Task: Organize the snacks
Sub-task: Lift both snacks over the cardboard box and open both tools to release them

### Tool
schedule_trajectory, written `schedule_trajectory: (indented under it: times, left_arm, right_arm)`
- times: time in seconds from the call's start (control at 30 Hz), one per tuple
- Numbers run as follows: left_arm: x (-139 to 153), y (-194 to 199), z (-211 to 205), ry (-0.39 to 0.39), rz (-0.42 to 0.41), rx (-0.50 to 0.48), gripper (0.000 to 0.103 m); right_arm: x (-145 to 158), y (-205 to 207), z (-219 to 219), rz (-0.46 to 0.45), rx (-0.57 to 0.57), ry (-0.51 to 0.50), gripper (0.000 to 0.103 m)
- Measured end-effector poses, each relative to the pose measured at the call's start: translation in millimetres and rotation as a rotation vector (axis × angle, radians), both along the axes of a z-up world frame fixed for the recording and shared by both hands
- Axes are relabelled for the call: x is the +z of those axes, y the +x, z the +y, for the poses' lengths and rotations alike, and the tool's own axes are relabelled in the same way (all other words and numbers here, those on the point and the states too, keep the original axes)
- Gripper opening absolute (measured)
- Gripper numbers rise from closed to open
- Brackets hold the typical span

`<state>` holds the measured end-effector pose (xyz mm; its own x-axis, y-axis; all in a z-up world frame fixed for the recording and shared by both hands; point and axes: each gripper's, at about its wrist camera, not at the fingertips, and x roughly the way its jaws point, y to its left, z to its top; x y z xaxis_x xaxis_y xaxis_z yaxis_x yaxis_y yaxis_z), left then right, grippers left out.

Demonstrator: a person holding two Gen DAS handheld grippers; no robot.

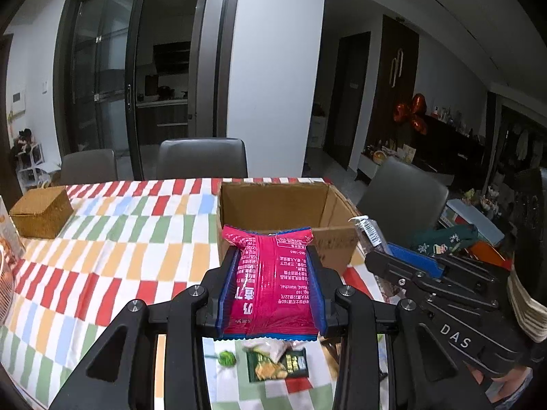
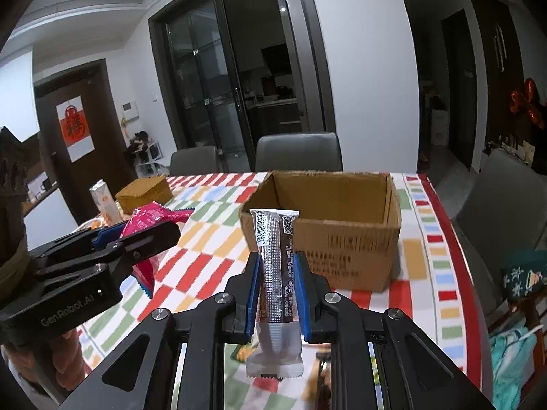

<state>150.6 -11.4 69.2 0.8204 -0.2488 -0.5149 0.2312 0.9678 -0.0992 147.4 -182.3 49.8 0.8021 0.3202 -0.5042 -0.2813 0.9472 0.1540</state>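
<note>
Left gripper (image 1: 271, 266): we see it clamped on the pink packet (image 1: 271, 283), centre frame, before the box (image 1: 287, 205).
Right gripper (image 2: 277, 287): clamped on the silver bar (image 2: 275, 266), centre frame.
Handling: we judge both light, soft, crinkly; grip mid-body, gently.
Loose: green packet (image 1: 277, 364), lower centre.

Cardboard box (image 1: 283, 212): interior floor was hidden. Green snack packet (image 1: 277, 364): label blurred. Fan (image 1: 5, 283): cut off by the edge.
</note>
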Motion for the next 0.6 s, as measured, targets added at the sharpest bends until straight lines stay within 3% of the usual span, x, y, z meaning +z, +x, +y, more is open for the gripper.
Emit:
schedule_trajectory:
  times: [0.33,0.6]
  left_arm:
    - [21,49,3,0.033,-0.029,0.008,0.037]
    - [30,96,1,0.055,-0.033,-0.02,0.037]
  right_arm:
    - [18,50,-1,-0.018,-0.016,-0.034,0.02]
    - [22,102,-3,0.029,-0.024,-0.062,0.02]
